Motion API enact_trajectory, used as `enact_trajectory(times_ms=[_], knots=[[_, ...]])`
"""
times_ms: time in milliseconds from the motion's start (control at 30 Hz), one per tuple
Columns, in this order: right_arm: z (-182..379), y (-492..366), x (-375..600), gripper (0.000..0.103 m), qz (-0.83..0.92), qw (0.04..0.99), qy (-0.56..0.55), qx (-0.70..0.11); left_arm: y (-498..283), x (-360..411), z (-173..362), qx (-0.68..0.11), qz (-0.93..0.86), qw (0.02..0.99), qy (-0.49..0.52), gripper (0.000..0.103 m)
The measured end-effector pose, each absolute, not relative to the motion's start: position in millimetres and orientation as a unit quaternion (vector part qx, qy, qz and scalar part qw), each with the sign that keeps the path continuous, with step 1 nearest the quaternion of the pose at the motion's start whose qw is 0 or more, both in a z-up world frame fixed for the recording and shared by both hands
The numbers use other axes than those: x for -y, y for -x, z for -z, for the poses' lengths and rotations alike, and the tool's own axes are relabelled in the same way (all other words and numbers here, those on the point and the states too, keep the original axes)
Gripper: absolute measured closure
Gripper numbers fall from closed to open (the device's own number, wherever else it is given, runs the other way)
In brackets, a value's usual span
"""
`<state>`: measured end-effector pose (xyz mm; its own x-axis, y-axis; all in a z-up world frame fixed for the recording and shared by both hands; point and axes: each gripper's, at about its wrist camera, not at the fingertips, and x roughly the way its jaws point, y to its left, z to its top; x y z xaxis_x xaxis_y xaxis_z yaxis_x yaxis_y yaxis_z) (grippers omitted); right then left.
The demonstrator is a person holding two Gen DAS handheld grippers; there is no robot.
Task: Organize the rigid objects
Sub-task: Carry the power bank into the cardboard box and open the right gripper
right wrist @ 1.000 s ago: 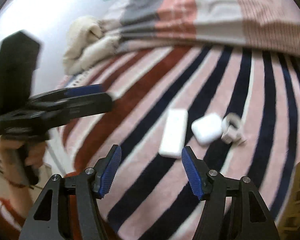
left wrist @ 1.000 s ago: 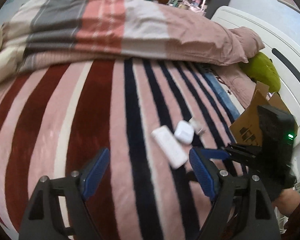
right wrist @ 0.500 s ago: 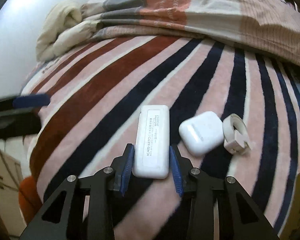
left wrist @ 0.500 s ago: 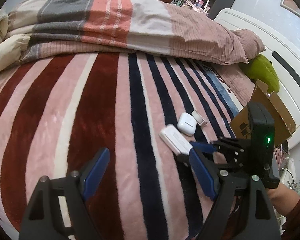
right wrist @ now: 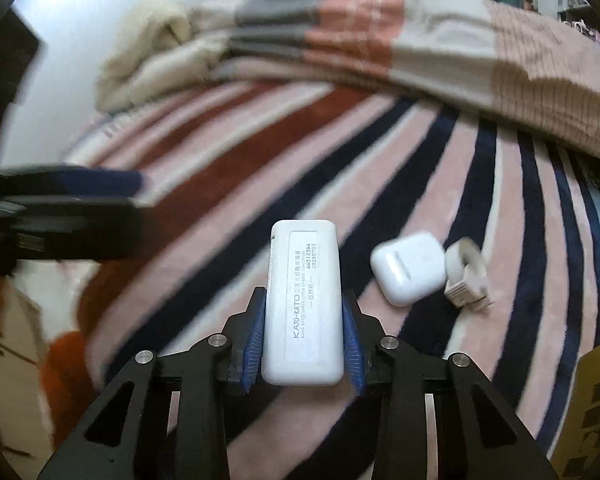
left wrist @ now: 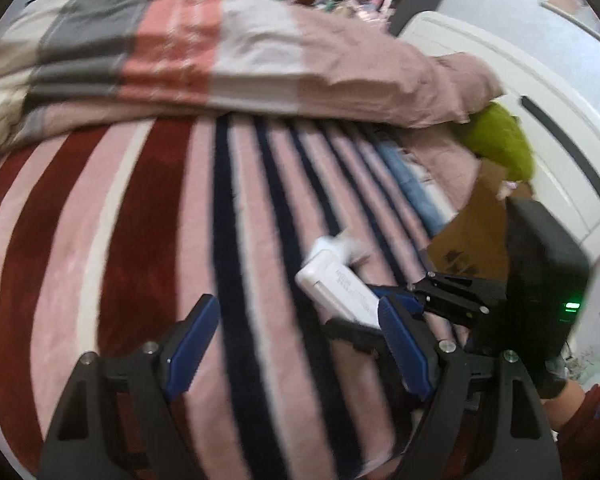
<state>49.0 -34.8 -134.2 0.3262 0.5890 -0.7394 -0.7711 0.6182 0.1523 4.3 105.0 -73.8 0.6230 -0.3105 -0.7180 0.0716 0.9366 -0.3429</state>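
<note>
White oblong plastic case [right wrist: 304, 304] sat clamped lengthwise in the right gripper [right wrist: 304, 344], lifted for sorting; the left gripper [left wrist: 300, 344] hung spread, empty, near the striped blanket [left wrist: 140, 240].

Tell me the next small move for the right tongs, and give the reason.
Probably carry the white case toward the cardboard box at the right edge. The right tongs are shut on its sides, while the earbud case and small white clip lie on the striped blanket; the left tongs are open.
</note>
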Motion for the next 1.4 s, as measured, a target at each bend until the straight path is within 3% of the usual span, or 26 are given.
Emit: enact_trajectory(times_ms=[67,267,500,733,1033,1133,1200,1300,1400], knots=[[104,-42,46,0.072,-0.439,0.809,0.096,-0.379,-11,-90,55,-0.407,0.133,0.894,0.134,0.029],[38,-33,94,0.072,-0.454,0.825,0.067,-0.331,-35,-40,6,-0.369,0.225,0.891,0.137,0.066],[10,-56,174,0.072,-0.404,0.853,0.031,-0.327,-79,46,-21,-0.37,0.282,0.88,0.092,0.066],[12,-93,241,0.072,-0.344,0.859,0.034,-0.376,-130,129,-11,-0.417,0.316,0.851,0.057,0.066],[40,-125,266,0.072,-0.317,0.836,0.068,-0.442,-151,161,11,-0.456,0.306,0.836,0.018,0.066],[42,-127,268,0.072,-0.309,0.833,0.076,-0.453,-151,161,11,-0.456,0.303,0.836,0.014,0.055],[42,-126,267,0.066,-0.305,0.832,0.082,-0.456,-148,159,8,-0.452,0.303,0.839,0.012,0.041],[40,-125,264,0.053,-0.305,0.835,0.09,-0.45,-143,153,0,-0.442,0.295,0.847,0.004,0.039],[35,-120,262,0.053,-0.304,0.843,0.087,-0.436,-136,139,-9,-0.433,0.284,0.856,0.007,0.039]])
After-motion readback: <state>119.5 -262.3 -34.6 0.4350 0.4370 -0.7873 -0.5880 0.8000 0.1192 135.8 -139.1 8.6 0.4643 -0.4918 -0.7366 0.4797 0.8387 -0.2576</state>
